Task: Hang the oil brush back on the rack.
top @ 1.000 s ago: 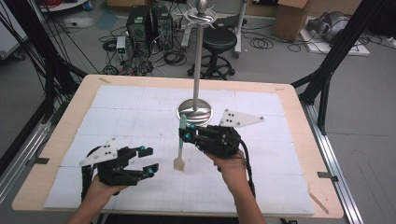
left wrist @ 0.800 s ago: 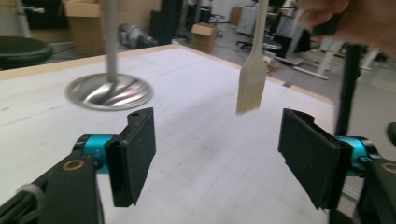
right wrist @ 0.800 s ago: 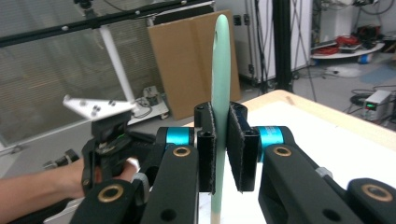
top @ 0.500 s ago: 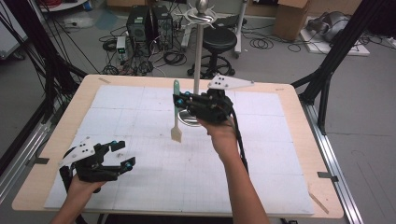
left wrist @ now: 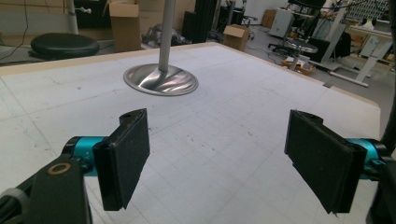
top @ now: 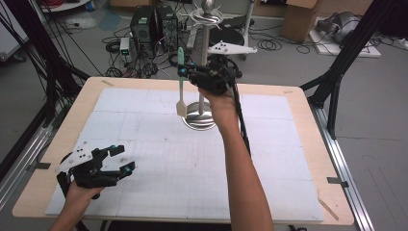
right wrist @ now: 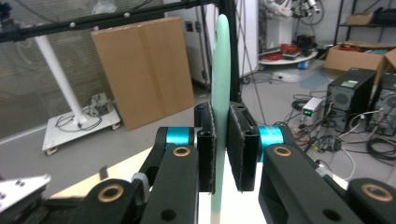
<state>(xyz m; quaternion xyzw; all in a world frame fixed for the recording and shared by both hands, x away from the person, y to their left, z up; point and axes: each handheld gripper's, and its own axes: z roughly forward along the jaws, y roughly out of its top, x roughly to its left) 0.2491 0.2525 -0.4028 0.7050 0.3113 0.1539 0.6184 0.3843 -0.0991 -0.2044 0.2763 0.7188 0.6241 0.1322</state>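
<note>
Your right gripper (top: 184,72) has its jaws closed on the green handle of the brush (top: 181,84), which hangs upright between them, beside the stand (top: 204,72). Your left gripper (top: 126,158) has just opened its jaws wide, with nothing between them.

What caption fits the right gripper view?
Right claw shut on the upright pale green brush handle, cardboard sheet behind.

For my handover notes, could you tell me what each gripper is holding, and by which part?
The right gripper clamps a pastry brush by its pale green handle, bristles hanging down. The left gripper is open and holds nothing.
</note>
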